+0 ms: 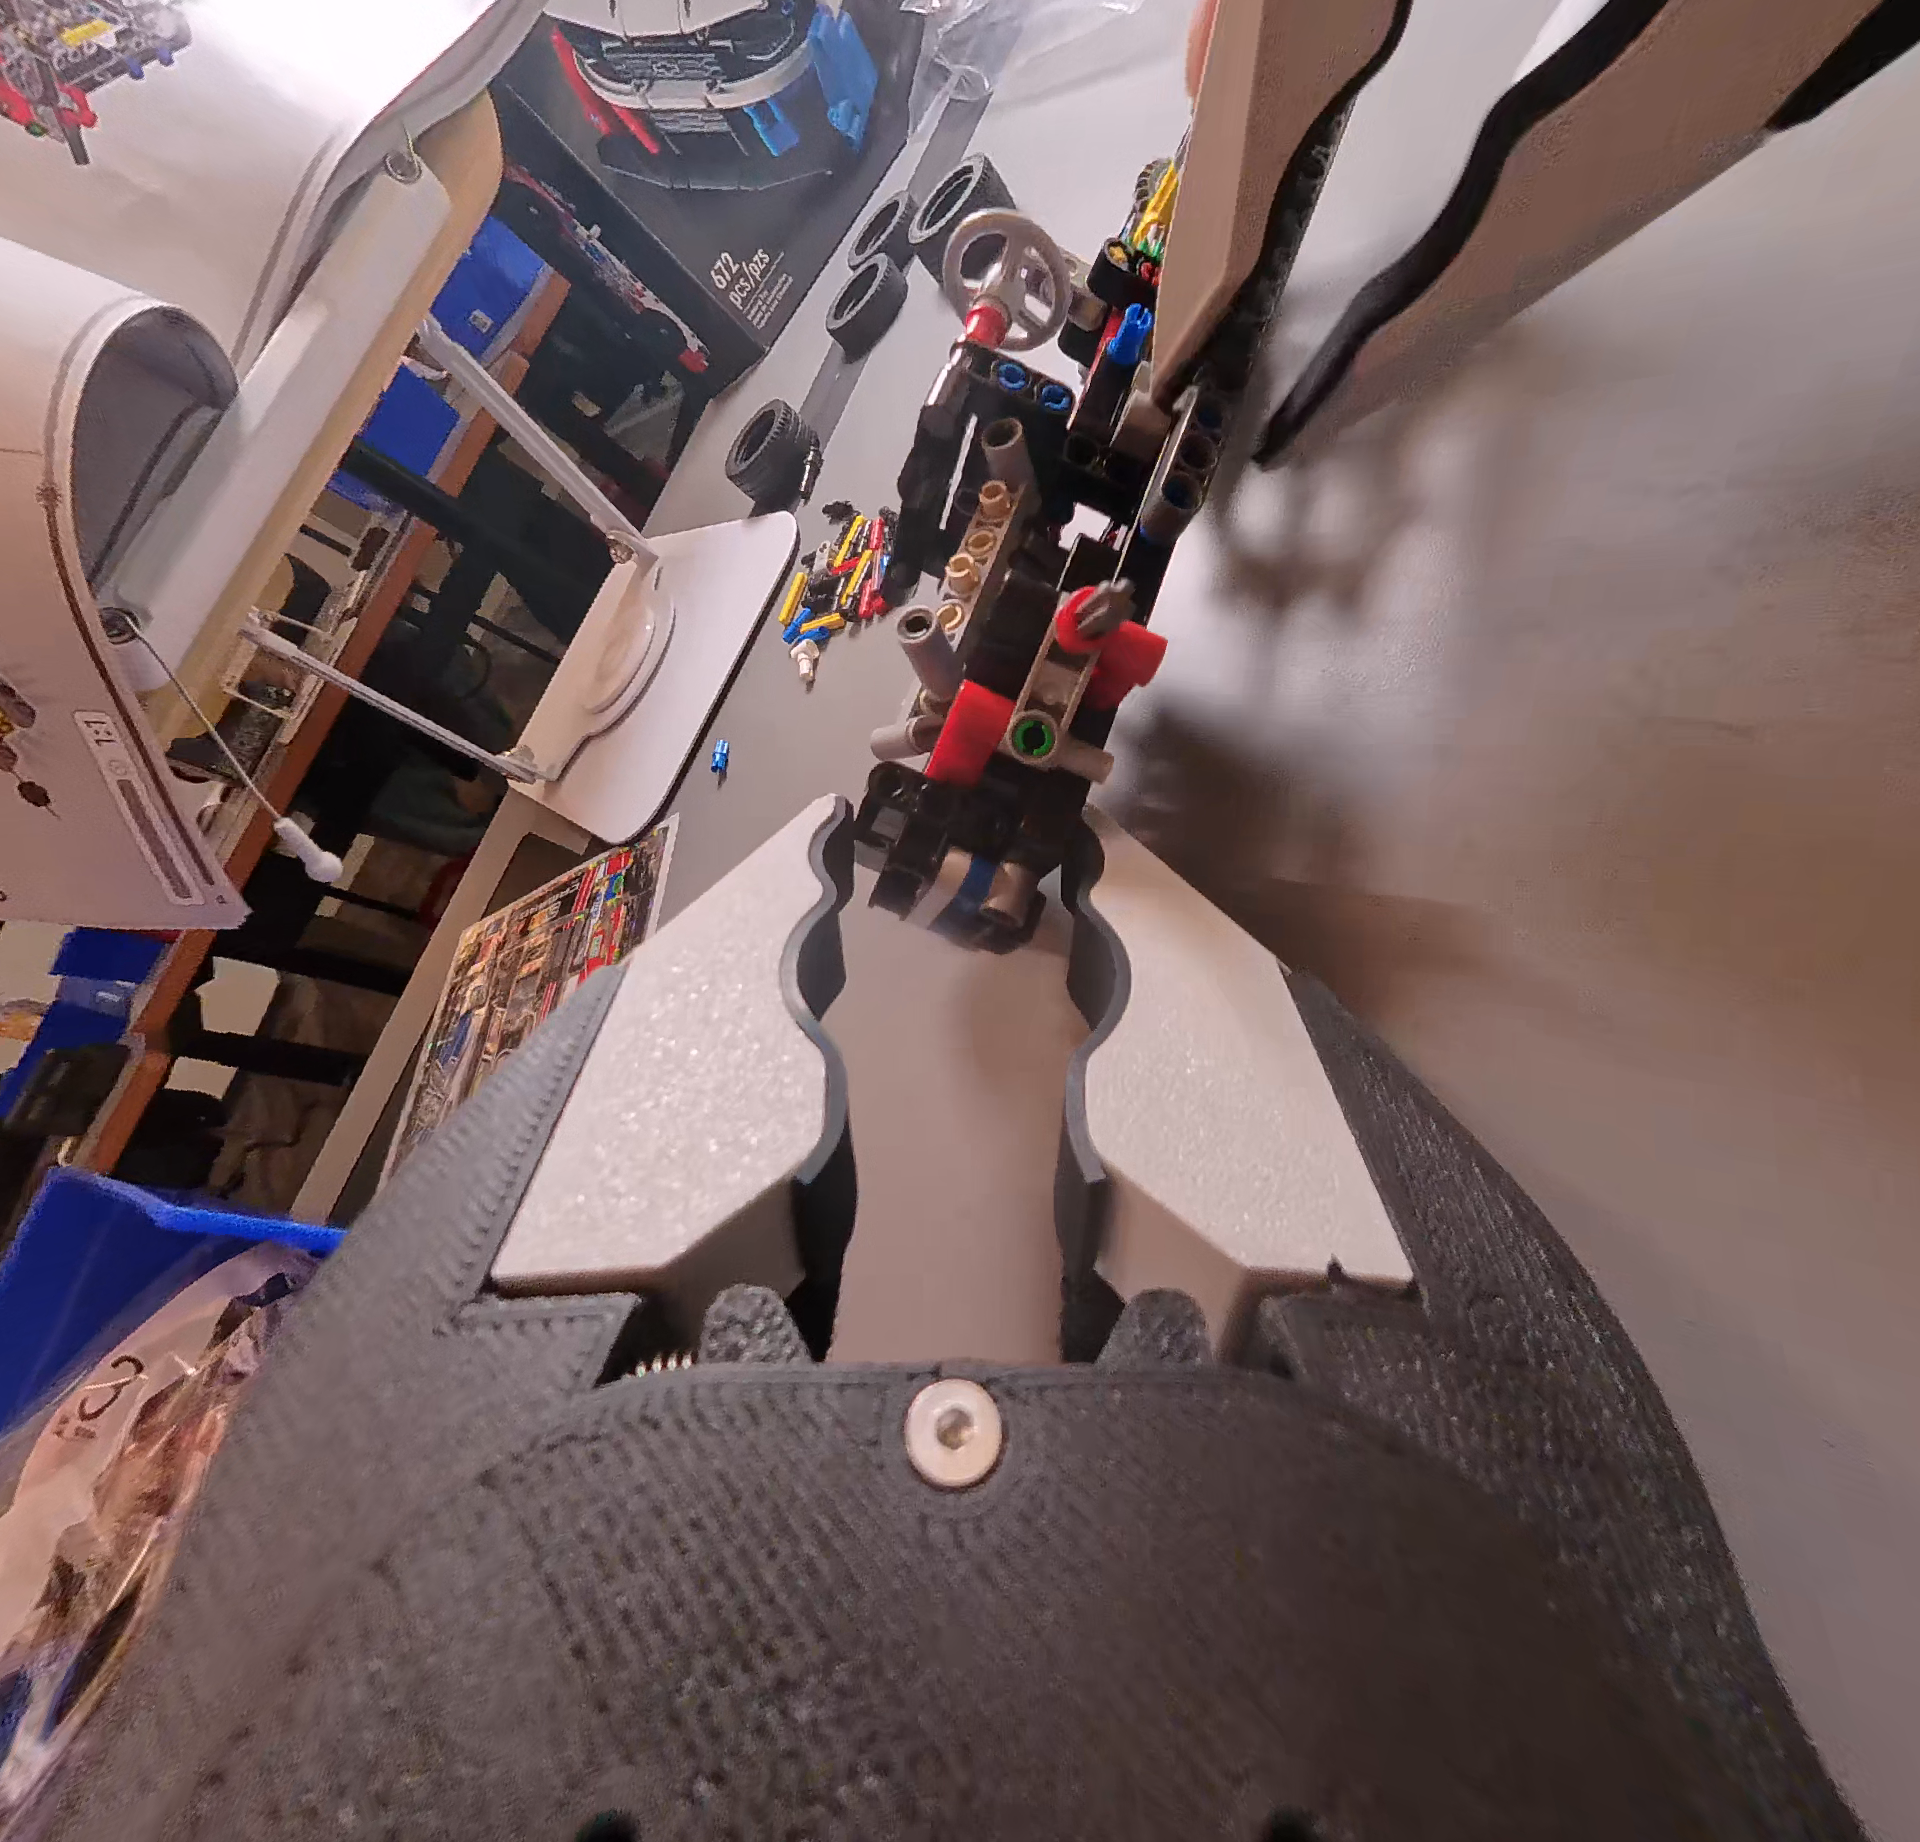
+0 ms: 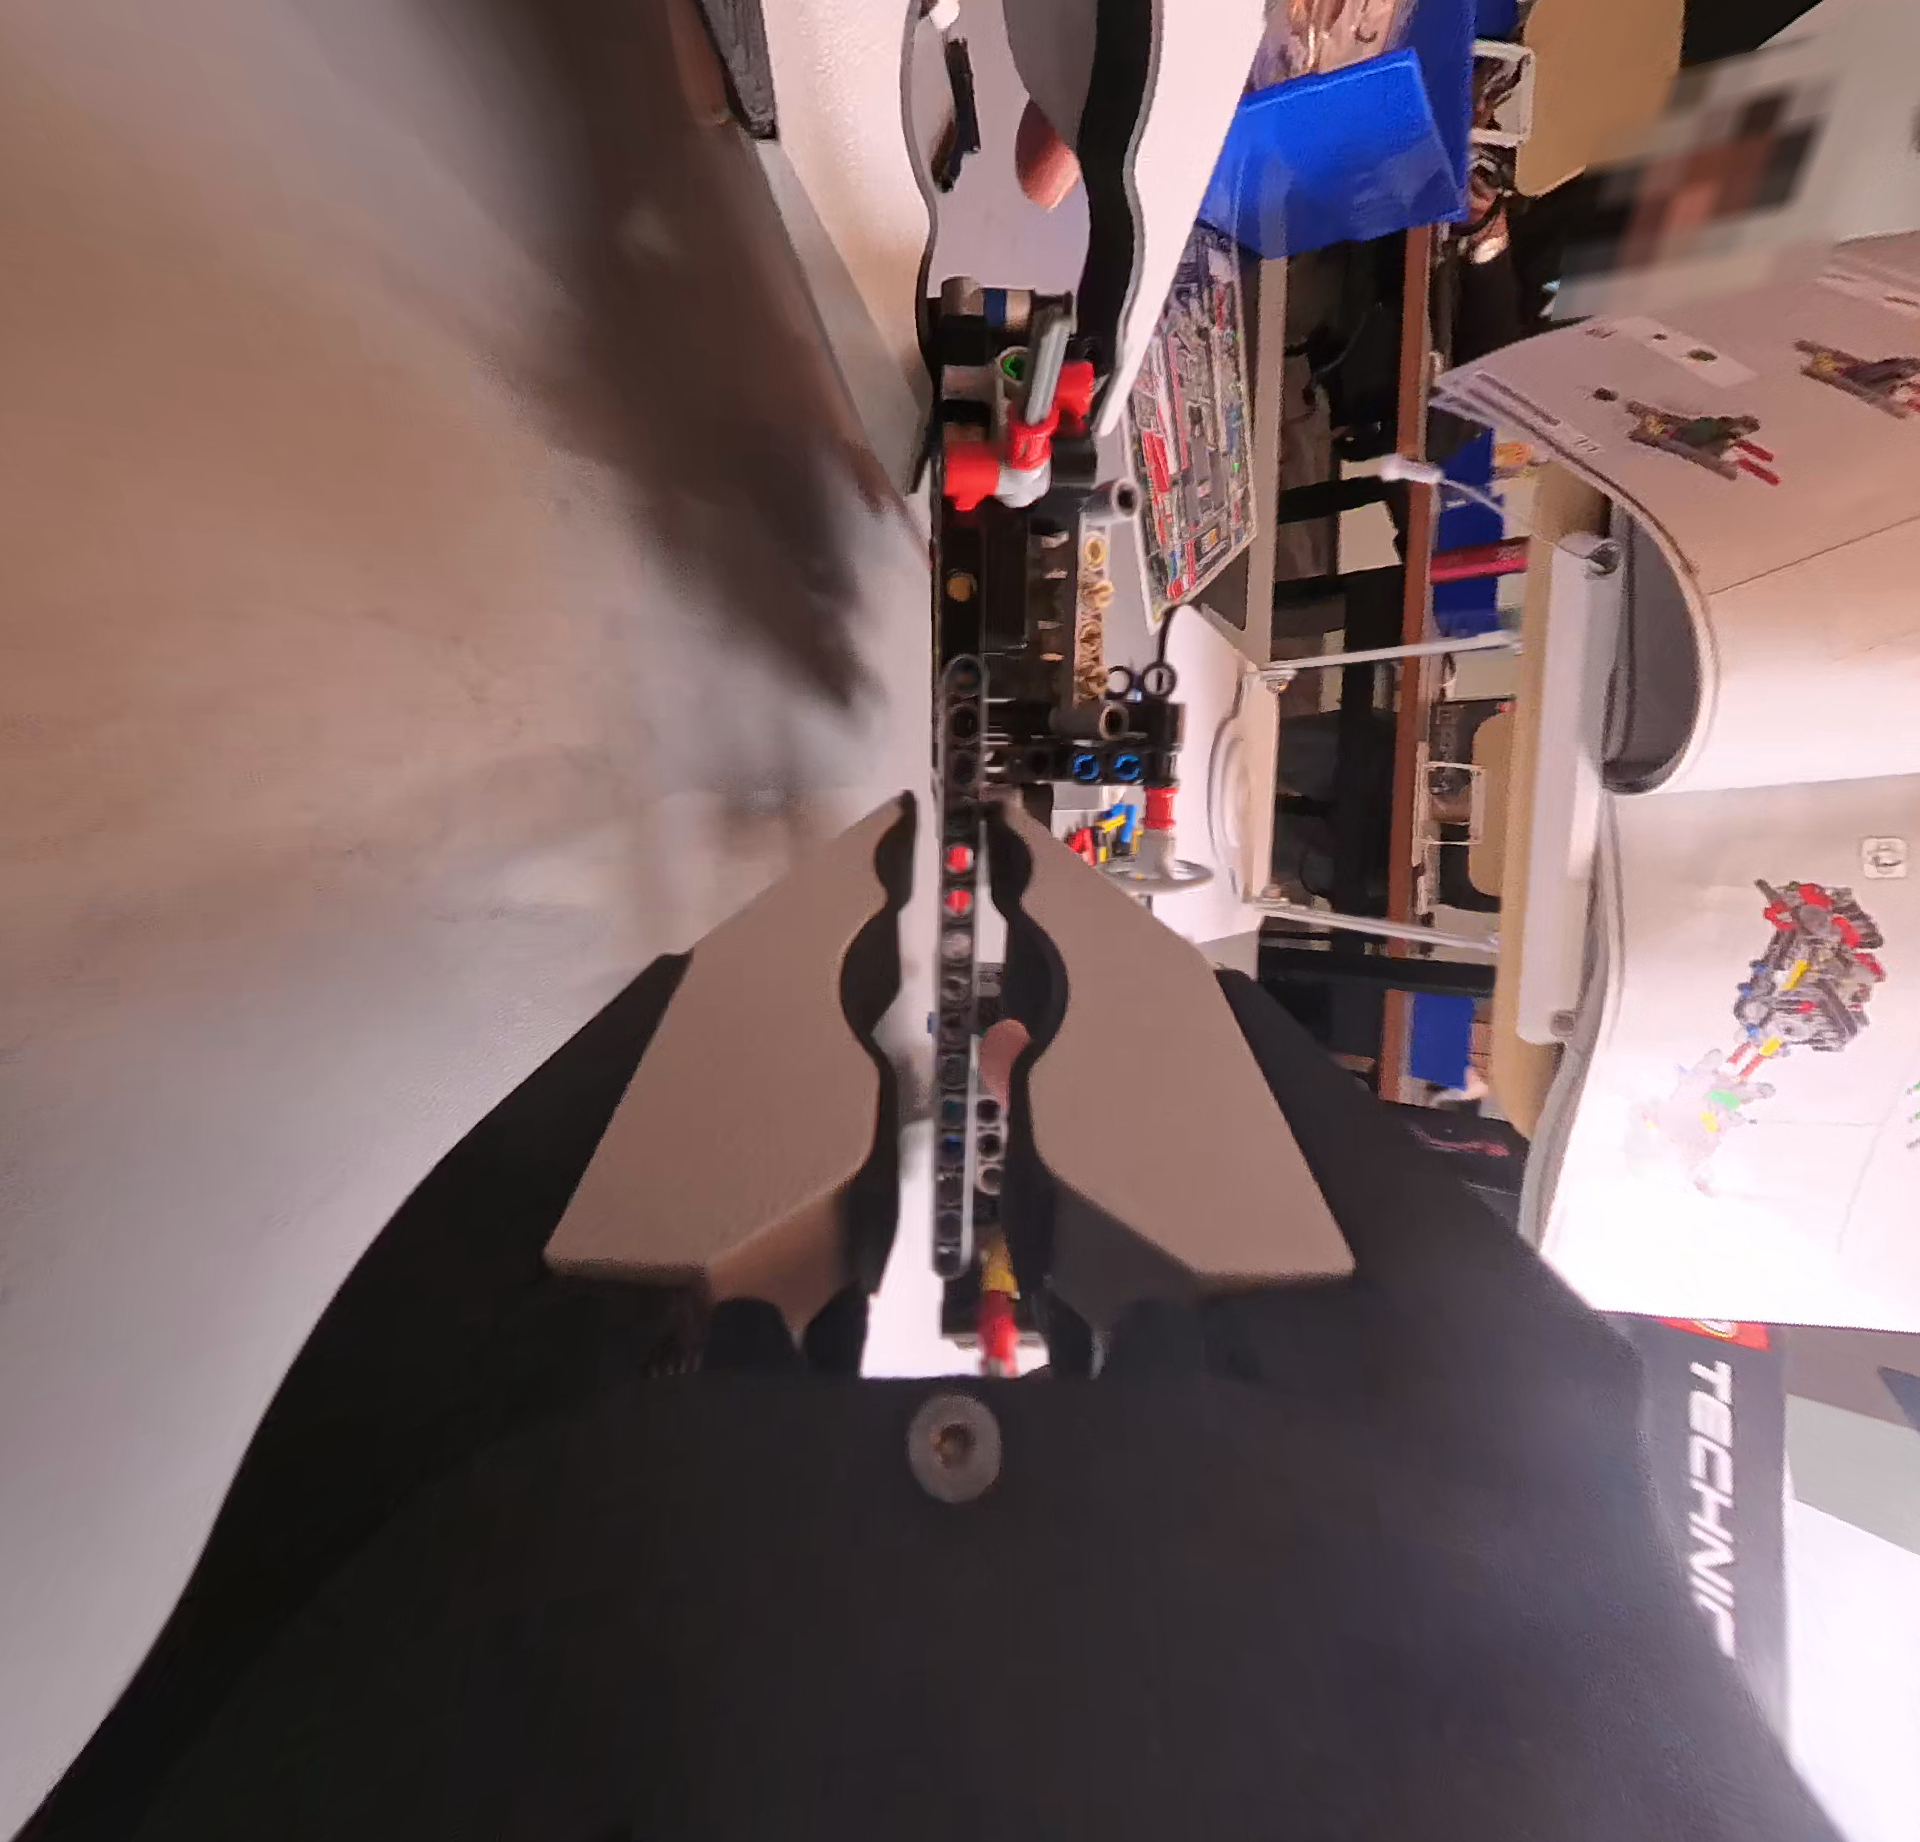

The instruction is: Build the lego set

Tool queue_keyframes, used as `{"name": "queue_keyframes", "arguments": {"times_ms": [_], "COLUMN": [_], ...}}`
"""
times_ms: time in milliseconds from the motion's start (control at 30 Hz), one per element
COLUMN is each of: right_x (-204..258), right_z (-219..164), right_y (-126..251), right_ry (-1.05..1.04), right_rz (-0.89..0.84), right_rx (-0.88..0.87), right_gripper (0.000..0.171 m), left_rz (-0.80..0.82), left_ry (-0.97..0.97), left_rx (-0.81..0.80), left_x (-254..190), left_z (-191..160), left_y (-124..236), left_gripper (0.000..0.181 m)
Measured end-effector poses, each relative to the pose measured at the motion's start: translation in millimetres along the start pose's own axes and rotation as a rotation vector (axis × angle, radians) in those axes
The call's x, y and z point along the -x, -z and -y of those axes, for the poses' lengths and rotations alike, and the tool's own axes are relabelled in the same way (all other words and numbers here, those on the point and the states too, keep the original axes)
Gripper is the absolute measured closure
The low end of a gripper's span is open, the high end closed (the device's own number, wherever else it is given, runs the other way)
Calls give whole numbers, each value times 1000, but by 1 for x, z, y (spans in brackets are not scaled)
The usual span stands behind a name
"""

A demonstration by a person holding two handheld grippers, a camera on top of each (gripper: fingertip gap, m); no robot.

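A long black Lego chassis [image 1: 1023, 587] with red, grey and tan parts and a grey steering wheel [image 1: 1006, 275] is held between both grippers. My left gripper [image 1: 961, 857] is shut on its near black end. My right gripper [image 1: 1216, 379] grips the far end, at the top right of the left wrist view. In the right wrist view, my right gripper [image 2: 958, 826] is shut on the chassis's [image 2: 997, 587] long grey side beam [image 2: 956, 961]. The left gripper [image 2: 1023, 306] shows at the far end. The grey table [image 1: 1558, 857] beside it is blurred.
Several black tyres [image 1: 940, 223] and a pile of small coloured pins [image 1: 842, 577] lie on the table beyond the chassis. The black set box [image 1: 717, 130], a white stand base [image 1: 665, 649], a sticker sheet [image 1: 540, 971], an open instruction booklet [image 2: 1766, 961] and a blue bin [image 2: 1340, 161] line the table edge.
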State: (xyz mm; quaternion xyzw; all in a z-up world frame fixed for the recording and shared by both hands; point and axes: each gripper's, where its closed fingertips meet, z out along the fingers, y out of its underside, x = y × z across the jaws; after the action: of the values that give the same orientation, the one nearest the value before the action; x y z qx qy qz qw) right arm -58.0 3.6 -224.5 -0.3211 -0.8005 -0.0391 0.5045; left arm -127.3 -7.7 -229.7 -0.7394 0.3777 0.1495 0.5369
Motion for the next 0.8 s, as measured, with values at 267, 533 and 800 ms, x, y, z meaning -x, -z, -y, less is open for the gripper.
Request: {"name": "queue_keyframes", "arguments": {"times_ms": [267,533,800], "right_x": [9,13,17], "right_z": [-10,3,7], "right_y": [-6,5,13], "right_ry": [44,92,96], "right_rz": [-52,-54,-42], "right_rx": [-43,-192,-283], "right_gripper": [166,166,166], "left_rz": [2,14,25], "left_ry": [-168,-364,-391], "left_rx": [-17,-49,7], "left_x": [-13,-25,-21], "left_z": [7,14,3], "left_y": [4,-3,-8], "left_gripper": [130,140,147]}}
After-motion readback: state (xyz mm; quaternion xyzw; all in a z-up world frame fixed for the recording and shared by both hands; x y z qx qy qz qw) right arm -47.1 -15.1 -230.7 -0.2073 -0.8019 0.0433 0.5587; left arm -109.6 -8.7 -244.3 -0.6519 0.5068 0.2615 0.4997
